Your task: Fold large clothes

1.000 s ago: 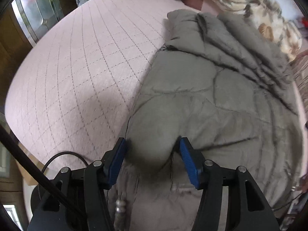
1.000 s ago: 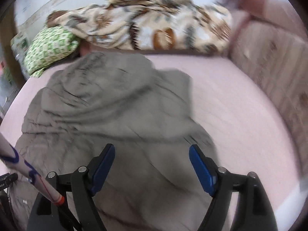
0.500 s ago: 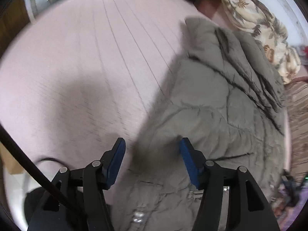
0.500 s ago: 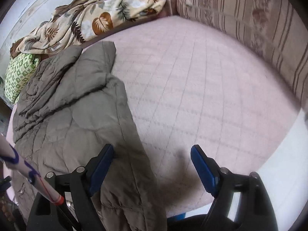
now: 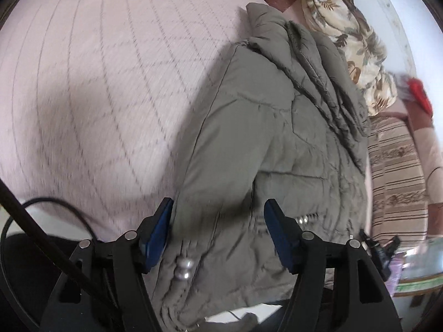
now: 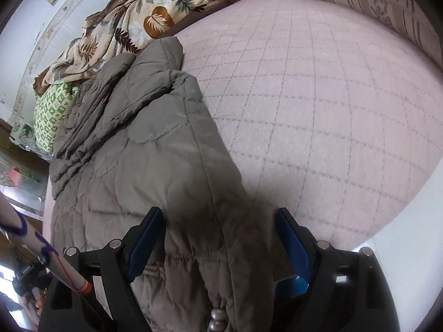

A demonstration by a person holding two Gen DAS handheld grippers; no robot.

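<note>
A grey-olive quilted jacket (image 5: 263, 138) lies spread on the pink bed, collar end far from me and hem end near. My left gripper (image 5: 218, 207) hangs over the hem's left corner. Its jaws are opening, the fabric lies between them, and neither pad presses on it. Metal snaps (image 5: 182, 269) show just below the left pad. In the right wrist view the jacket (image 6: 144, 152) runs up the left half. My right gripper (image 6: 218, 215) stands open and wide over the hem's right corner, with the fabric bunched between its pads.
The pink quilted bed cover (image 6: 318, 96) stretches bare to the right of the jacket and to its left (image 5: 97, 83). A leaf-print blanket (image 6: 155, 13) and a green pillow (image 6: 52, 110) lie at the far end. A striped padded side (image 5: 396, 166) borders the bed.
Both grippers have swung outward and down to the jacket's near hem corners. The right one came from over the jacket's middle to its right edge. The left jaws stand a little wider.
</note>
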